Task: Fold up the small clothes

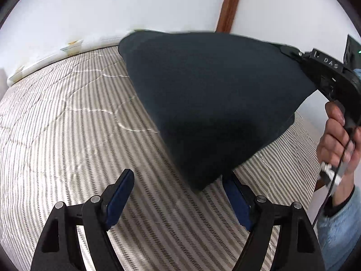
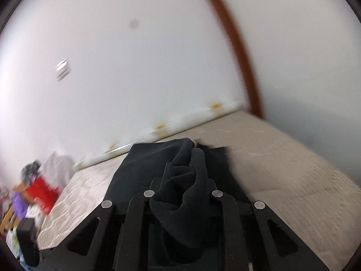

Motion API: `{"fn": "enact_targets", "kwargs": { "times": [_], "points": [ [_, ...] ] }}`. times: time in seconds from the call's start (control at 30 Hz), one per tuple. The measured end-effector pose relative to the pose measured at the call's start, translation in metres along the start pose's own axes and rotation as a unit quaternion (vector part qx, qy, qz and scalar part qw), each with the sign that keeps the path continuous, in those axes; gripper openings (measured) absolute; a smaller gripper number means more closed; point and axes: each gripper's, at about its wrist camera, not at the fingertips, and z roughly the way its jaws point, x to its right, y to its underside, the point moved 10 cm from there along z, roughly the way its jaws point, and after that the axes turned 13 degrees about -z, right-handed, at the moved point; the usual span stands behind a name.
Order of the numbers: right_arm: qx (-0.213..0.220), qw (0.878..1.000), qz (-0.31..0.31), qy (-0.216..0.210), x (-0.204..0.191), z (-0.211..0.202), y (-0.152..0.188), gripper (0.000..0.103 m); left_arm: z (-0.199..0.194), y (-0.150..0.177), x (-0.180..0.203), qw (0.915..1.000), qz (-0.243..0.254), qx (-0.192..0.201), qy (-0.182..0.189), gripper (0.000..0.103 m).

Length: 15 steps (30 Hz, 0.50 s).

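Note:
A dark navy cloth [image 1: 214,94] hangs in the air over the striped bed [image 1: 67,124], lifted by its right corner. My right gripper [image 1: 287,50] holds that corner at the upper right, with a person's hand [image 1: 338,140] on its handle. In the right wrist view the right gripper [image 2: 181,176] is shut on the bunched cloth [image 2: 185,194], which hides the fingertips. My left gripper [image 1: 178,185] stands open low over the bed. The cloth's lowest tip hangs just in front of its right finger [image 1: 237,201]; the left finger [image 1: 119,194] is bare.
The bed [image 2: 282,158] runs along a white wall [image 1: 112,6] with a brown wooden strip [image 1: 230,2]. A pile of colourful clutter, with a red item [image 2: 42,192], lies beyond the bed's left end. A cable [image 1: 327,194] hangs from the right gripper's handle.

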Motion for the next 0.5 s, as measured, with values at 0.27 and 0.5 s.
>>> {"fn": "enact_targets", "kwargs": {
  "times": [0.27, 0.5],
  "points": [
    [-0.108, 0.993, 0.041, 0.028, 0.052, 0.025, 0.059, 0.023, 0.006, -0.01, 0.029, 0.9995, 0.022, 0.023, -0.009, 0.078],
    [-0.119, 0.991, 0.013, 0.065, 0.056, -0.001, 0.07, 0.053, 0.007, -0.026, 0.046, 0.9984, 0.028, 0.043, -0.022, 0.065]
  ]
}}
